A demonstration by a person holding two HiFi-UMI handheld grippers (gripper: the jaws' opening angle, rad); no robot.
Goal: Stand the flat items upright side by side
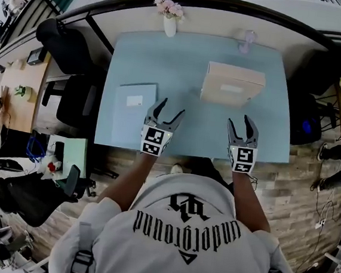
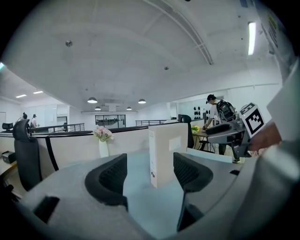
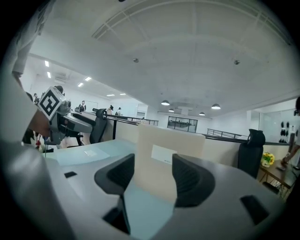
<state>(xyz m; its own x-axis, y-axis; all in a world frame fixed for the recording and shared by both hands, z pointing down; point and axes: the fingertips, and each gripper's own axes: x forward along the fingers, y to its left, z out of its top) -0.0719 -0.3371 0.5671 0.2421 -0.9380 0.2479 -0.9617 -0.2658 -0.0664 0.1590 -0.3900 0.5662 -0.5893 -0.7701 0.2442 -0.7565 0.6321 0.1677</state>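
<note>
White short-sleeved T-shirt (image 1: 179, 236), loose, printed across the back with black lettering, a black emblem and a small triangle outline. Grey shoulder straps (image 1: 81, 261) with dark buckles on either side. Left gripper (image 1: 172, 107) and right gripper (image 1: 239, 121) alike: matt grey moulded shell, two dark, curved, tapering jaws lined with black ribbed pads (image 2: 112, 176), small black rectangular recesses in the shell. White marker cube (image 1: 155, 141) on each, printed with black square codes.
</note>
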